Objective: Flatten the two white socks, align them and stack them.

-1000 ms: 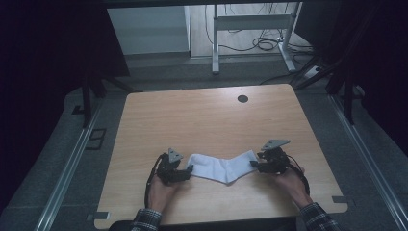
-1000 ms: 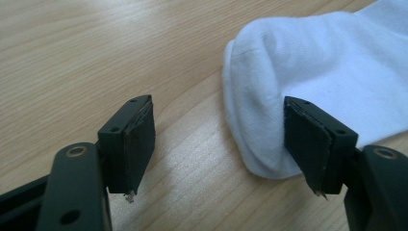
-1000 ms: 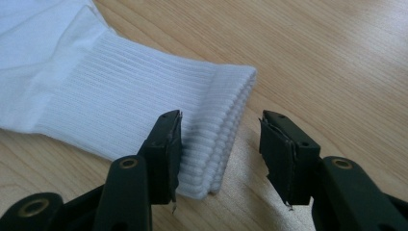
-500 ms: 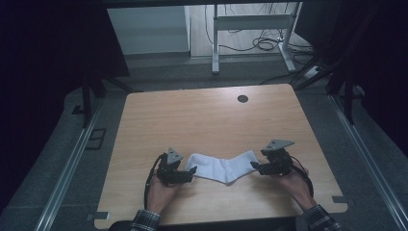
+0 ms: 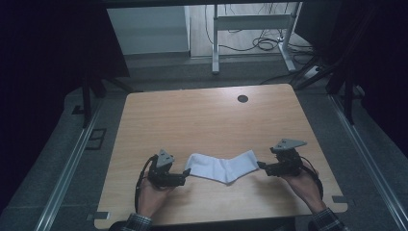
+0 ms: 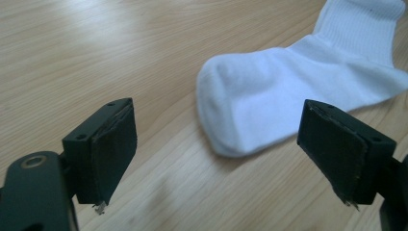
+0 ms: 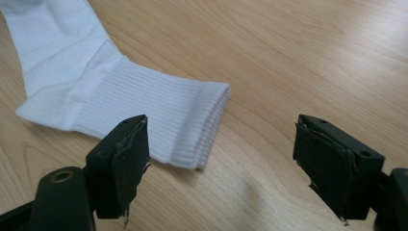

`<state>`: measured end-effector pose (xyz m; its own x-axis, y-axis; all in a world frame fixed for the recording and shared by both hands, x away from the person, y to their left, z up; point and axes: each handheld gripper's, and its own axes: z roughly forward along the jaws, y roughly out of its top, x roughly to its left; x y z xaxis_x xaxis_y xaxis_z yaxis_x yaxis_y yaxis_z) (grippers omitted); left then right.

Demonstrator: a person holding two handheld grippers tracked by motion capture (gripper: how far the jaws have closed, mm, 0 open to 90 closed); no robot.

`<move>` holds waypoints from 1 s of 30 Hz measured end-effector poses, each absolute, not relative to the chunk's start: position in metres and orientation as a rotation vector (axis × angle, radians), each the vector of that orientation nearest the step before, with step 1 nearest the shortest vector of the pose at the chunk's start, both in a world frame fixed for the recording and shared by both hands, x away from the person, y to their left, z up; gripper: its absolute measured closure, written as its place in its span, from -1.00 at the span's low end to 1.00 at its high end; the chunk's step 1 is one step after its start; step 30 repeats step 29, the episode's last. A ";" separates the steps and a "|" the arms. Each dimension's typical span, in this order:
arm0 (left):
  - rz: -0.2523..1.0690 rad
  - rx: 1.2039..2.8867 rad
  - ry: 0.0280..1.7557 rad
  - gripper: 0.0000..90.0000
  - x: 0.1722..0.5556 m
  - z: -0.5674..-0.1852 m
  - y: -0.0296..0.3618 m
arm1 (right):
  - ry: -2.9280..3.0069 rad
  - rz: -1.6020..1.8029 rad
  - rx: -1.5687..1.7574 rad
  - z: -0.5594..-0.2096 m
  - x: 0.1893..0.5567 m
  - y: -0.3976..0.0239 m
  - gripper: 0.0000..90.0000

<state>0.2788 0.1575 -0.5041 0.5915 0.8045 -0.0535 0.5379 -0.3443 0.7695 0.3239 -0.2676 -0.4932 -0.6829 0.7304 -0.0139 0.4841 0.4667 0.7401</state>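
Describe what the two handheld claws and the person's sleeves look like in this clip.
Both are black. The left claw and right claw each carry a grey three-cornered plate on top and trail a black cable. Close up, the left claw's pads and the right claw's pads are flat, dark, rectangular blocks with frayed edges and small screw holes. The sleeve cuffs are plaid.

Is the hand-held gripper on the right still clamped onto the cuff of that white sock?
No: the right hand-held gripper has its jaws wide apart, and the white sock lies flat on the table, its ribbed cuff just ahead of them, untouched.
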 end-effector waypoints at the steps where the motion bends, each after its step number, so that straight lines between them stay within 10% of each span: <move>1: 0.430 2.032 1.073 -0.69 0.278 -0.504 0.162 | 2.390 1.049 1.031 -0.493 0.323 -0.271 -0.61; 30: 0.388 2.180 1.186 -1.00 0.266 -0.545 0.205 | 2.414 0.899 1.188 -0.535 0.317 -0.332 -0.88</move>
